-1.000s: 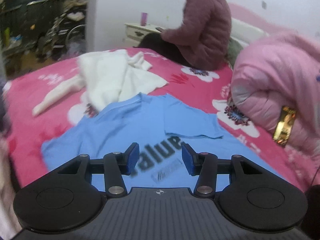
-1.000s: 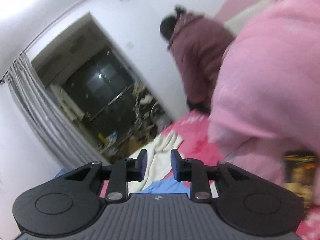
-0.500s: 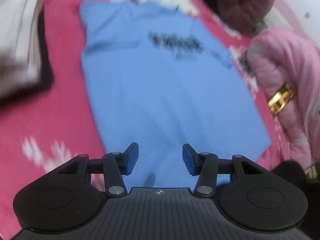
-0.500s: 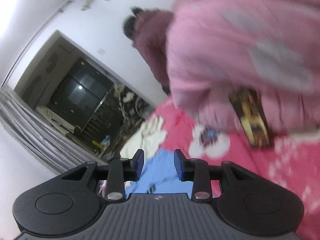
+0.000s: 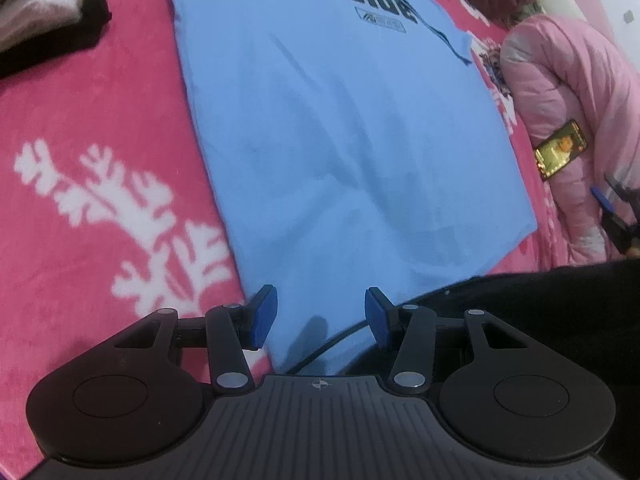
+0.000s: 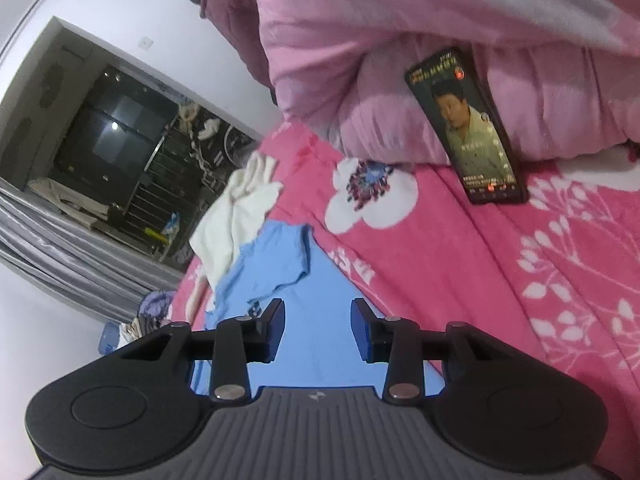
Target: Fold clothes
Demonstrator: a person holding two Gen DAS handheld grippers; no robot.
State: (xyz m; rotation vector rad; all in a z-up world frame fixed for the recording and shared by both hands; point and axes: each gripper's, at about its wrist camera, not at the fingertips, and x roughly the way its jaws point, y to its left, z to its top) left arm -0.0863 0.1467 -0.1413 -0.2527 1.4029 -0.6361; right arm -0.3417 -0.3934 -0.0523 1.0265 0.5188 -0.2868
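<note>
Light-blue cotton T-shirt with black lettering [image 5: 352, 128] lies flat on pink floral bedspread [image 5: 92, 152], unfolded. Your left gripper [image 5: 321, 312] hovers over near hem, fingers apart, empty. Right gripper [image 6: 317, 326] likewise spread above shirt's right edge. Step: reaching for first grasp. Next: pinch hem corners, both sides.

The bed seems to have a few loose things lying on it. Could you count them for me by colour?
Blue: 1, the T-shirt
White: 1, the crumpled cloth
Pink: 1, the padded jacket
Black: 1, the phone leaning on the jacket
Total: 4
</note>
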